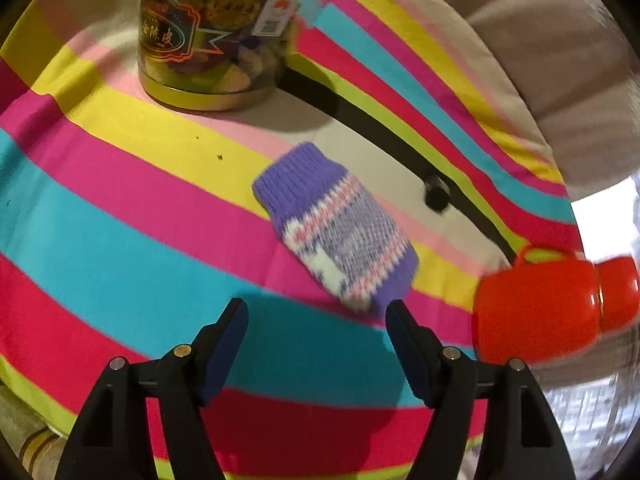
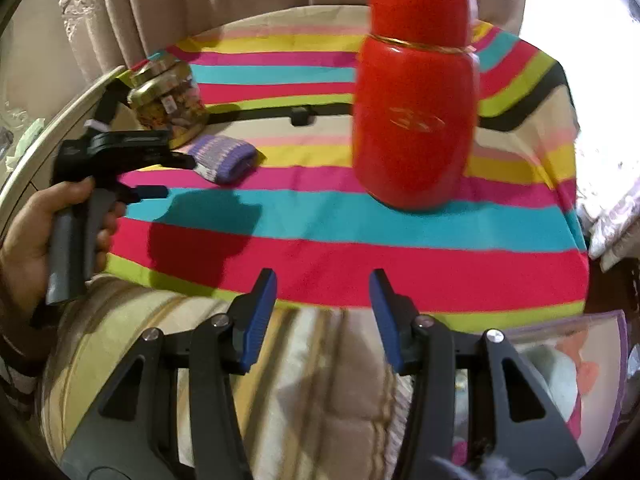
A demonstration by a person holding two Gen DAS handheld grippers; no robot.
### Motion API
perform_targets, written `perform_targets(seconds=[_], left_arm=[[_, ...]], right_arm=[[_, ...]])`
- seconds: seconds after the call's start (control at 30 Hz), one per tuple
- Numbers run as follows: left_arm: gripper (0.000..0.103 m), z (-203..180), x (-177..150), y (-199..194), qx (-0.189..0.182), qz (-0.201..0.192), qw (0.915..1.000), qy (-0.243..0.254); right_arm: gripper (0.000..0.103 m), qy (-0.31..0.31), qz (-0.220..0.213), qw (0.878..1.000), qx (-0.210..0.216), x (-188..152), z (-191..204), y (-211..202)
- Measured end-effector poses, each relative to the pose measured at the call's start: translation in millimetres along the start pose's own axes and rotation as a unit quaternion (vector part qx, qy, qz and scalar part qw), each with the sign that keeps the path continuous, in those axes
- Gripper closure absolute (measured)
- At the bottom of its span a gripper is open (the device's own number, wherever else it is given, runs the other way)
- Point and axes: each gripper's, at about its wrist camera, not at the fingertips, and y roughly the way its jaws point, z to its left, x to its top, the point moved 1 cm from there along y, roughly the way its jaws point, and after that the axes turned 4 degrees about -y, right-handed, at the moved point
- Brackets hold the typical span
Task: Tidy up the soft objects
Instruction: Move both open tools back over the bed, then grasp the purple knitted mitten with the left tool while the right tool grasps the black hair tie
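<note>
- Two grippers in view, both with jaws apart and nothing between the pads.
- Left gripper [image 1: 317,312]: jaws spread wide above the striped cloth [image 1: 120,220]. Its own camera shows the purple knitted mitten [image 1: 336,228] lying flat just ahead of the fingertips, toward the right finger; contact with that finger cannot be judged from this view.
- Right-wrist view adds what the left camera cannot: the left gripper [image 2: 176,174] from the side, held by a hand [image 2: 28,236] on a grey handle, its fingers reaching toward the mitten [image 2: 224,158] without closing on it.
- Right gripper [image 2: 322,278]: jaws part-open, empty, poised over the near edge of the cloth [image 2: 320,240], well apart from the mitten, which lies ahead and to its left.
- Red lidded jar [image 2: 416,96]: upright straight ahead of the right gripper; in the left view it [image 1: 552,304] sits right of the left gripper.
- Clear snack jar [image 1: 212,32]: beyond the mitten, ahead-left of the left gripper; label detail legible only there.
- Patterned bag [image 2: 580,364]: right of the right gripper, seen only in that view.
</note>
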Motion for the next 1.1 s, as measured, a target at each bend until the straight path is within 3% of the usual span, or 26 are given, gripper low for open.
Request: perform_targets(seconds=[0.23, 0.47, 0.6, 0.7, 0.77, 0.83, 0.93, 1.1], left_arm=[[0.025, -12, 24, 25, 0.005, -0.001, 0.9996, -0.027], [0.020, -36, 33, 41, 0.044, -0.021, 0.9987, 0.014], [0.019, -55, 30, 51, 0.084, -0.032, 0.9928, 0.079], [0.020, -69, 23, 57, 0.107, -0.047, 0.9812, 0.153], [0.028, -75, 18, 57, 0.109, -0.059, 0.9729, 0.195], [0.045, -78, 15, 55, 0.105, -0.069, 0.9671, 0.221], [0.065, -79, 13, 51, 0.092, -0.072, 0.9634, 0.241], [0.075, -64, 19, 45, 0.046, -0.066, 0.9739, 0.212]], right_arm=[[0.050, -0.015, -0.007, 1.000, 0.012, 18, 14, 10], [0.049, -0.023, -0.017, 0.999, 0.017, 39, 23, 17], [0.046, -0.030, -0.023, 0.999, 0.021, 51, 33, 23], [0.045, -0.031, -0.025, 0.999, 0.028, 62, 42, 32], [0.045, -0.032, -0.031, 0.998, 0.032, 74, 49, 37], [0.045, -0.033, -0.040, 0.998, 0.030, 86, 56, 40], [0.042, -0.017, -0.052, 0.998, 0.021, 107, 58, 46], [0.040, 0.004, -0.059, 0.998, 0.010, 134, 57, 62]])
